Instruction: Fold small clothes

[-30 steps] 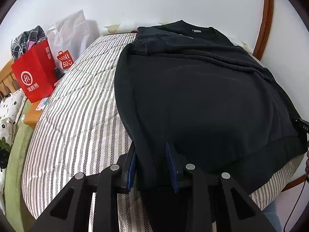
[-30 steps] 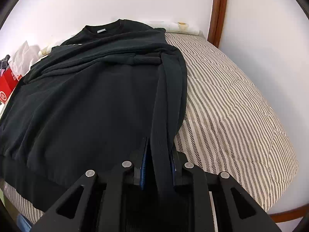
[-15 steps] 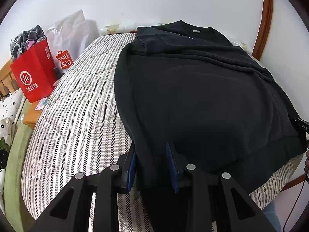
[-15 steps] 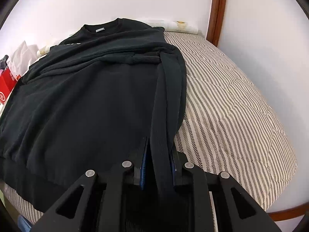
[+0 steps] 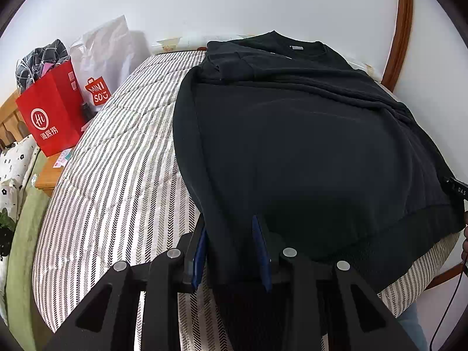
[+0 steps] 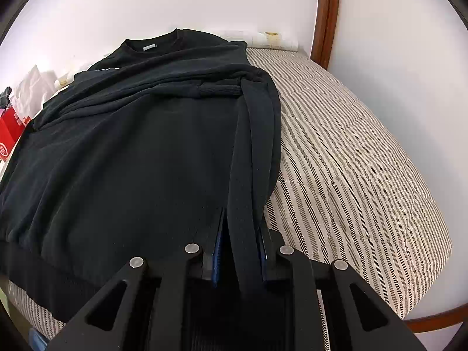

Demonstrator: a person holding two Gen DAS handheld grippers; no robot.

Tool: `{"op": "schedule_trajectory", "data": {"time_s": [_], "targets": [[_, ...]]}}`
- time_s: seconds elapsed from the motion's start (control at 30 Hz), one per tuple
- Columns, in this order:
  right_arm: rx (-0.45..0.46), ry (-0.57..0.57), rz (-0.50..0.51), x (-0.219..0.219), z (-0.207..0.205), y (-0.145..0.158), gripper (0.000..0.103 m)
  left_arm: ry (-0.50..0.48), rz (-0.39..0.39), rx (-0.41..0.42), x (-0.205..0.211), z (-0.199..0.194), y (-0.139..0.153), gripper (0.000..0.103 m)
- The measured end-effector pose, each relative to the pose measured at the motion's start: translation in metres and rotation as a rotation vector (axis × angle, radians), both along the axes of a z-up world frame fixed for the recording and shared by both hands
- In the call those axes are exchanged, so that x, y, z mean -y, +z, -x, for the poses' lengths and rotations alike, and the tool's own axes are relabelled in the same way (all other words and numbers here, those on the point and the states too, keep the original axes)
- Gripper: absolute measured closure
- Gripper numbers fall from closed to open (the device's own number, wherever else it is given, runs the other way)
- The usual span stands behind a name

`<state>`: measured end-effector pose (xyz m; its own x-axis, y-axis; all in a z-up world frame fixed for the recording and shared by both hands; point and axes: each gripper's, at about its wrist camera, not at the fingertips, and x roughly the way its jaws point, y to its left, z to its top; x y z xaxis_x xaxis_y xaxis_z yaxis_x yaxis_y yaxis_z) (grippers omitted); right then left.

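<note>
A black sweatshirt (image 5: pixel 307 134) lies spread on the striped mattress (image 5: pixel 117 175), collar at the far end near the wall, sleeves folded across the chest. It also shows in the right wrist view (image 6: pixel 131 146). My left gripper (image 5: pixel 229 234) is shut on the left bottom corner of the sweatshirt, at the hem. My right gripper (image 6: pixel 241 234) is shut on the right bottom corner, with a fold of black cloth running up between its blue pads (image 6: pixel 218 248). Both hold the hem at the near edge of the bed.
A red paper bag (image 5: pixel 49 117) and a white Miniso bag (image 5: pixel 99 67) stand left of the bed. A wooden bed frame (image 6: pixel 324 14) curves along the far right. Bare striped mattress (image 6: pixel 351 161) lies right of the sweatshirt.
Nothing has clearly changed; both grippers keep their hold on the hem, with only a slight shift of the right view.
</note>
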<state>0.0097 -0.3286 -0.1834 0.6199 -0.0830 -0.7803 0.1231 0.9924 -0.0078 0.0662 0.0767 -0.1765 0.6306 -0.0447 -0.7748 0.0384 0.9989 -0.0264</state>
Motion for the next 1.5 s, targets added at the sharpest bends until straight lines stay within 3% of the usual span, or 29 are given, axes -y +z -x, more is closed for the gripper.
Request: {"op": "schedule_trajectory", "data": {"time_s": [1.1, 1.4, 1.5], "targets": [[0.034, -0.008, -0.001, -0.002, 0.003, -0.002, 0.083, 0.0, -0.018, 0.011, 0.003, 0.001, 0.001, 0.074], [0.011, 0.001, 0.004, -0.002, -0.001, 0.0, 0.087, -0.022, -0.01, -0.051, 0.005, -0.008, 0.006, 0.093], [0.019, 0.003, -0.034, 0.002, -0.001, 0.0, 0.092, -0.021, 0.051, -0.075, -0.004, -0.011, 0.008, 0.095]]}}
